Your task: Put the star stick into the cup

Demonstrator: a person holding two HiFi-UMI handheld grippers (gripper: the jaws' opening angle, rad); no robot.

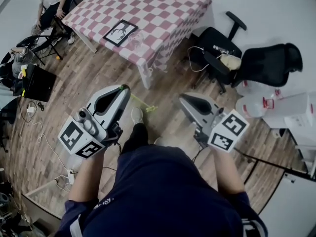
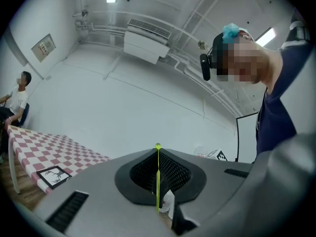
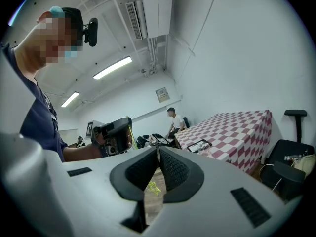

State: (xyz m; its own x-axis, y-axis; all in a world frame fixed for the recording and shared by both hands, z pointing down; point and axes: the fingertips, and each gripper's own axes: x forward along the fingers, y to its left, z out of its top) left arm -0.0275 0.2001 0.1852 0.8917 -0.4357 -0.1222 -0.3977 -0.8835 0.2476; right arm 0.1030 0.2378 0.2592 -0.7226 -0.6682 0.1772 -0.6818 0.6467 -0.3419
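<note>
My left gripper [image 1: 124, 88] is shut on the thin yellow-green star stick [image 1: 140, 101]. The stick slants down over the wooden floor, its star end [image 1: 151, 108] hanging free. In the left gripper view the stick [image 2: 158, 179] stands upright between the closed jaws, and its small ball end [image 2: 158, 146] pokes out above them. The clear cup [image 1: 136, 39] stands on the checked table [image 1: 163, 6], far ahead of both grippers. My right gripper [image 1: 181, 97] is held beside the left one, shut and empty. In its own view the jaw tips [image 3: 158, 145] meet, and the star [image 3: 152, 187] shows below them.
A framed picture [image 1: 120, 32] lies next to the cup. Black office chairs [image 1: 223, 48] [image 1: 270, 63] and white containers [image 1: 256, 105] stand to the right. A person [image 1: 49, 4] sits at the far left. A black case [image 1: 37, 83] and cables lie on the floor.
</note>
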